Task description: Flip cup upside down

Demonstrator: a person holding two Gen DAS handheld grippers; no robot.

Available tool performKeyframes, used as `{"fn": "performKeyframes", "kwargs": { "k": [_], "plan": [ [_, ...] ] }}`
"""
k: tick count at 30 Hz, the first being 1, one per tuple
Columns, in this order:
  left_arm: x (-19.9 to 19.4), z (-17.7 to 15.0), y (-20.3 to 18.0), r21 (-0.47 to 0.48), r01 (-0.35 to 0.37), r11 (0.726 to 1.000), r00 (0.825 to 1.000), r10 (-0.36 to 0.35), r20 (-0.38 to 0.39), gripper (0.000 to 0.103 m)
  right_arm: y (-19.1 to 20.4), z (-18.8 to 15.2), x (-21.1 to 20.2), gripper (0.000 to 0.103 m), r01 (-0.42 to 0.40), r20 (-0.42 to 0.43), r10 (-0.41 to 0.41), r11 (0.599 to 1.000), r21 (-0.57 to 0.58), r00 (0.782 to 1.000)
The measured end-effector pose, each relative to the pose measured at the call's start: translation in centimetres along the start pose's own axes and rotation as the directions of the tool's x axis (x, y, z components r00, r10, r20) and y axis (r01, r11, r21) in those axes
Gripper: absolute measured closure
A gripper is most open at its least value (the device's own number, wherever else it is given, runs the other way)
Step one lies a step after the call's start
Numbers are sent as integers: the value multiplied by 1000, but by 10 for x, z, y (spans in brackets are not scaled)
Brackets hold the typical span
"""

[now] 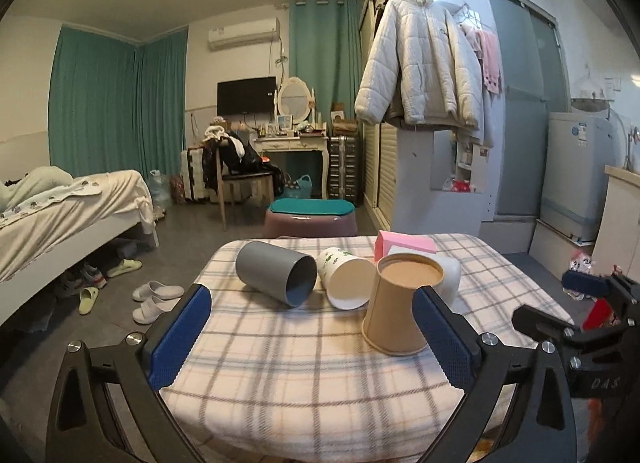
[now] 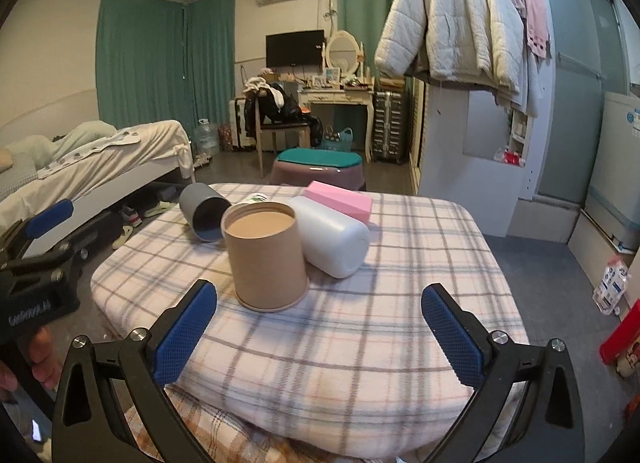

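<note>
A brown paper cup stands upside down, wide rim down, on the plaid-covered table; it also shows in the right wrist view. A grey cup, a white paper cup with green print and a white plastic cup lie on their sides behind it. My left gripper is open and empty, its right finger close beside the brown cup. My right gripper is open and empty, just in front of the brown cup.
A pink box lies at the table's far side. A stool with a teal top stands beyond the table. A bed is at the left, slippers on the floor, a washing machine at the right.
</note>
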State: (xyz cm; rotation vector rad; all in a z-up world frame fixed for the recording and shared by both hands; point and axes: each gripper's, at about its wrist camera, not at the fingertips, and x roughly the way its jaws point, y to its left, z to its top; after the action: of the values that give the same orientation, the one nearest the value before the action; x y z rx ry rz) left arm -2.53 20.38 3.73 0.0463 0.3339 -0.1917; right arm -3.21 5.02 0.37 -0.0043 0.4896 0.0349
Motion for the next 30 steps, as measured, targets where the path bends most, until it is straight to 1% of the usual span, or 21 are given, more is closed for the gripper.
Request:
{"fn": "performKeyframes", "kwargs": {
  "k": [4, 8, 18, 23, 30],
  "plan": [
    [-2, -8, 5, -1, -10, 1000, 1000, 10, -6, 0, 2, -5, 2, 0, 3, 16, -4, 1000, 21, 1000],
    [-1, -12, 10, -13, -4, 1000, 1000, 3, -26, 0, 1, -9, 5, 0, 3, 15, -3, 999, 52, 1000],
    [-1, -14, 6, -10, 4, 1000, 999, -4, -49, 0, 0, -10, 6, 0, 9, 15, -9, 999, 52, 1000],
    [0, -15, 1, -2, 20, 1000, 998, -20, -65, 0, 0, -11, 5, 0, 9, 15, -10, 999, 53, 1000],
    [-2, -13, -3, 1, 25, 1000, 998, -24, -61, 0, -2, -12, 4, 0, 5, 9, -6, 998, 59, 1000]
  ]
}}
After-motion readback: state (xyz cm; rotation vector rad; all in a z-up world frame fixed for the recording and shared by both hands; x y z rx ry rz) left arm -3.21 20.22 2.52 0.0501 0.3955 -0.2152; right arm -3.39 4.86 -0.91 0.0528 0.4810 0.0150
